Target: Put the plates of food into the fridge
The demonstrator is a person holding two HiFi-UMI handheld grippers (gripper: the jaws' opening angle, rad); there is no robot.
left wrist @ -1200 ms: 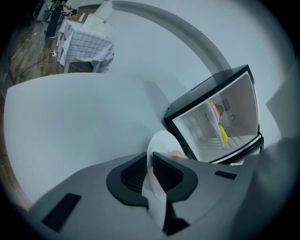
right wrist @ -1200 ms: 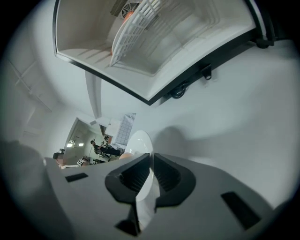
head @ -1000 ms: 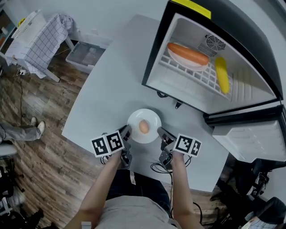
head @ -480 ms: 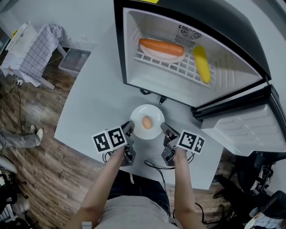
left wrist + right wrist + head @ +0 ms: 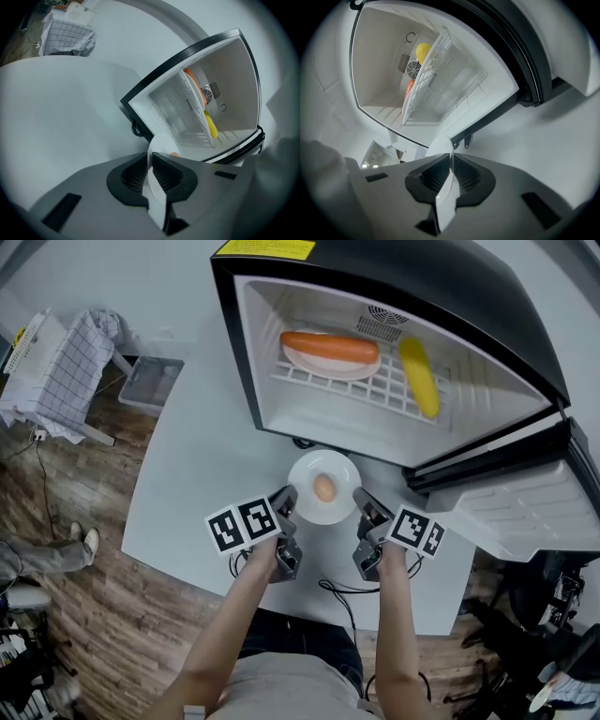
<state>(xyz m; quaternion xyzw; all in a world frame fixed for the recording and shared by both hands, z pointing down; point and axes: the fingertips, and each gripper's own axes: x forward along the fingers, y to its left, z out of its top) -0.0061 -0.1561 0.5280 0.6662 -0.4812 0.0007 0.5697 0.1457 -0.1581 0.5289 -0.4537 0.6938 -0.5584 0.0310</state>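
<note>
The plate (image 5: 305, 474) with the egg (image 5: 324, 487) is pinched by its rim from both sides. The left tongs (image 5: 286, 502) just tightened down narrow on it, and the right tongs (image 5: 361, 502) are clamped narrow too. It's over the counter (image 5: 202, 474), right in front of the open fridge (image 5: 258, 352). Looks like the carry-in step. Next it needs to go in level onto the wire shelf (image 5: 375, 390), clear of the sausage plate (image 5: 330, 346). The yellow label (image 5: 265, 248) on the fridge top is unreadable.
</note>
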